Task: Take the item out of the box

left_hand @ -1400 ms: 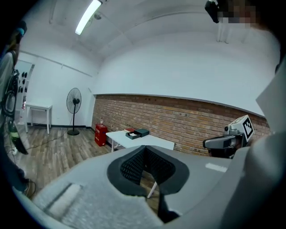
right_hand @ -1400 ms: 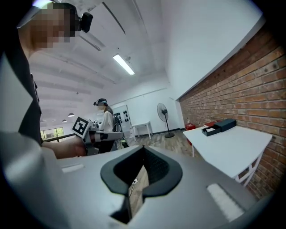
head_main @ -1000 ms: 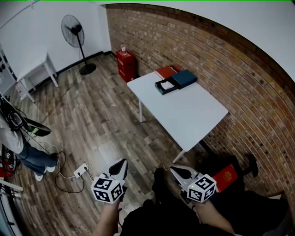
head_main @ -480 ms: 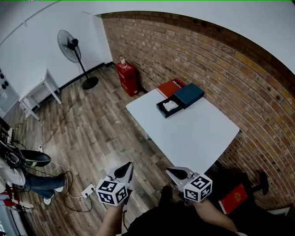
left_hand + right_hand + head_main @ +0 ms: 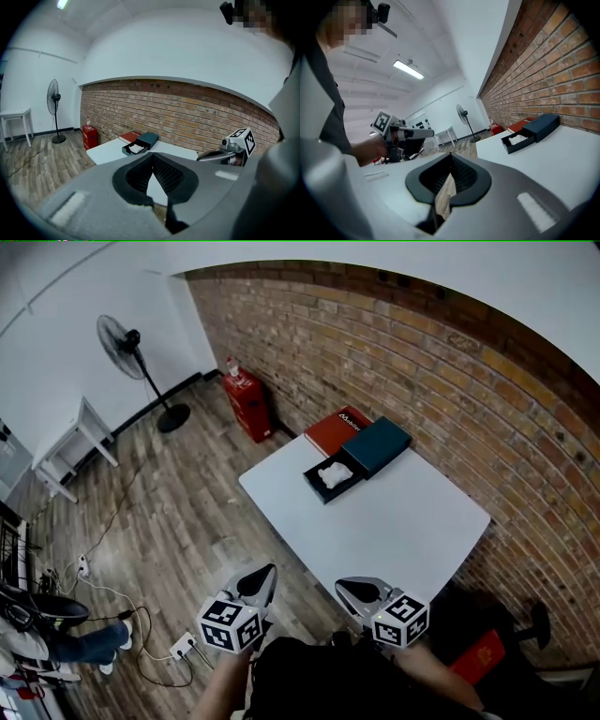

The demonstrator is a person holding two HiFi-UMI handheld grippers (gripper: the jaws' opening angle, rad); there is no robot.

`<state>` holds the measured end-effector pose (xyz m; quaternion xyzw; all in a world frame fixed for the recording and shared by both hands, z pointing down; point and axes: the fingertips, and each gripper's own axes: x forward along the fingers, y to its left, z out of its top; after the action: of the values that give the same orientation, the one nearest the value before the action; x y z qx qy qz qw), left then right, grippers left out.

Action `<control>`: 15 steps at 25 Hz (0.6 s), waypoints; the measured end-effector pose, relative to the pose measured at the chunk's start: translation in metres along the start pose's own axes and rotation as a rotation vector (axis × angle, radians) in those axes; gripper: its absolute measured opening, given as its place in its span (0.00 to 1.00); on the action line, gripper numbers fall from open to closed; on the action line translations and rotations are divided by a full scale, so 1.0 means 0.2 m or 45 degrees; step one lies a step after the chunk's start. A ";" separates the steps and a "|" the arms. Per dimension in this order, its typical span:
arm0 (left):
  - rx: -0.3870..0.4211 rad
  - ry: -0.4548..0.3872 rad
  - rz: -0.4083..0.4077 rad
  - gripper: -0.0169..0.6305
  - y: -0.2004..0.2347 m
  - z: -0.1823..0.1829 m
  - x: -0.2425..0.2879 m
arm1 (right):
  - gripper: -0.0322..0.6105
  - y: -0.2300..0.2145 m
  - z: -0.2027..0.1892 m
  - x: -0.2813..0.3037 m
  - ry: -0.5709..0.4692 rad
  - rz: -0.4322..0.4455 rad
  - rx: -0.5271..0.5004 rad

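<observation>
A dark open box (image 5: 330, 479) with a white item (image 5: 334, 473) in it lies at the far end of the white table (image 5: 403, 531). Its teal lid (image 5: 377, 446) sits against it, beside a red book (image 5: 333, 430). Both grippers hang low, short of the table's near edge and well apart from the box. My left gripper (image 5: 267, 571) is shut and holds nothing. My right gripper (image 5: 343, 585) is shut too, empty. The left gripper view shows the box (image 5: 136, 149) far beyond the closed tips (image 5: 152, 155). In the right gripper view the box (image 5: 518, 140) lies far right of the tips (image 5: 451, 154).
A brick wall (image 5: 450, 362) runs behind the table. A standing fan (image 5: 127, 343), a red cabinet (image 5: 246, 399) and a small white side table (image 5: 70, 442) stand to the left. A power strip (image 5: 183, 645) with cables lies on the wood floor near a person's legs (image 5: 56, 648).
The view has moved toward the table, which now lies closer to both grippers. The grippers stay shut and side by side.
</observation>
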<state>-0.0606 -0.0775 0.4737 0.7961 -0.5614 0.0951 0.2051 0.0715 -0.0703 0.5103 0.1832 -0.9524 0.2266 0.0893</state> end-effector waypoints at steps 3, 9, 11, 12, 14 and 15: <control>-0.003 -0.001 -0.019 0.03 0.04 0.06 0.13 | 0.05 -0.13 -0.01 -0.02 -0.008 -0.061 0.047; 0.034 0.015 -0.122 0.03 0.13 0.18 0.41 | 0.05 -0.39 0.01 -0.05 -0.037 -0.232 0.120; 0.047 0.019 -0.171 0.03 0.18 0.23 0.51 | 0.05 -0.48 0.05 -0.01 -0.045 -0.284 0.126; 0.052 0.026 -0.197 0.03 0.20 0.25 0.56 | 0.05 -0.52 0.07 0.02 -0.047 -0.310 0.131; 0.047 0.045 -0.243 0.03 0.28 0.29 0.66 | 0.05 -0.61 0.10 0.11 -0.048 -0.368 0.152; 0.042 0.051 -0.262 0.03 0.33 0.31 0.71 | 0.05 -0.65 0.13 0.16 -0.051 -0.394 0.167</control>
<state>-0.0769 -0.2448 0.4861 0.8508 -0.4708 0.0985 0.2118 0.0913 -0.1998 0.5476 0.3376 -0.8976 0.2681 0.0922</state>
